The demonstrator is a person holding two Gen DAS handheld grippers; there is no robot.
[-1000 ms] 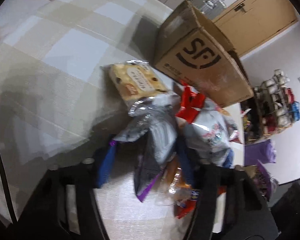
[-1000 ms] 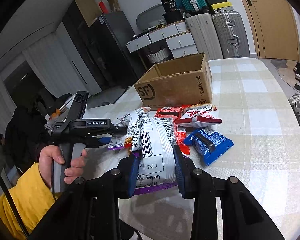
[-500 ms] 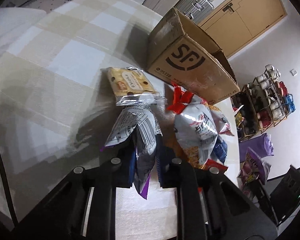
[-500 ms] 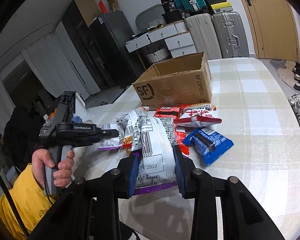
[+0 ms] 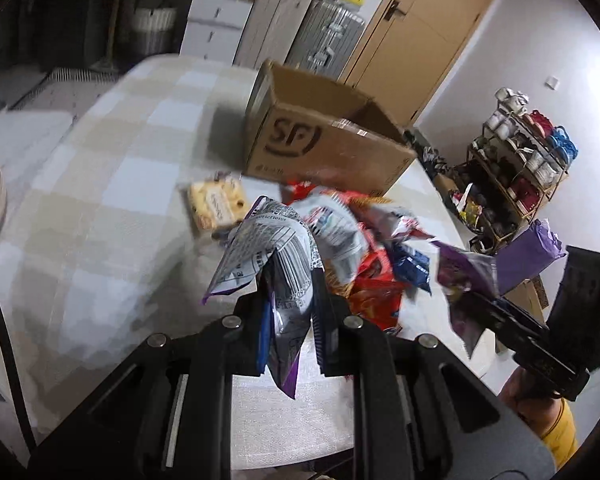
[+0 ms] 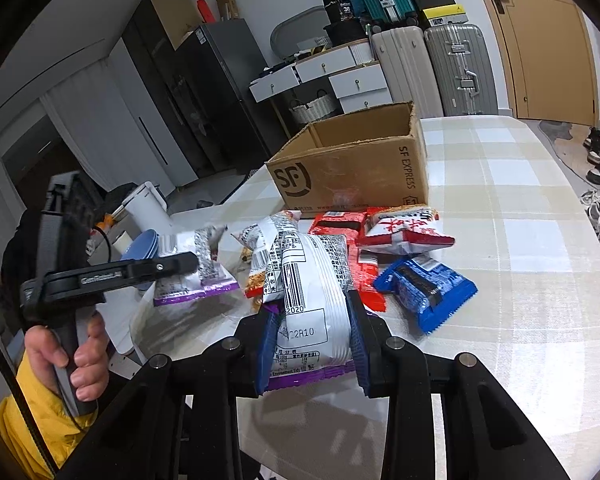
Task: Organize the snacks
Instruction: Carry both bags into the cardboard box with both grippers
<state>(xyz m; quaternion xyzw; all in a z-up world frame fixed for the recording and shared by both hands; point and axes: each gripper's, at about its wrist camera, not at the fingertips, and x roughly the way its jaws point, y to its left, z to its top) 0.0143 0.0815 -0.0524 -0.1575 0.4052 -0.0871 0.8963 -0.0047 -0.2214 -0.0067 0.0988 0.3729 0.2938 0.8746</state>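
My left gripper (image 5: 290,312) is shut on a silver and purple snack packet (image 5: 268,248), held above the checked tablecloth (image 5: 112,184). From the right wrist view, that left gripper (image 6: 192,262) and its packet (image 6: 198,284) hang left of the snack pile. My right gripper (image 6: 312,344) is shut on a silver barcode packet with a purple edge (image 6: 314,280), just above the table. Beyond stands an open SF cardboard box (image 6: 352,172), also seen in the left wrist view (image 5: 324,148). Loose on the cloth are a red-and-white packet (image 6: 404,228), a blue packet (image 6: 424,288) and a yellow cracker packet (image 5: 216,204).
A white kettle (image 6: 146,210) and a blue bowl (image 6: 142,244) stand past the table's left edge. A hand in a yellow sleeve (image 6: 76,364) grips the left tool. Suitcases (image 6: 456,68) and drawers line the far wall. A shoe rack (image 5: 520,160) stands off the table's right side.
My left gripper closed on the silver and purple packet, then rose and rolled, lifting it off the pile. The right gripper and its packet stayed still.
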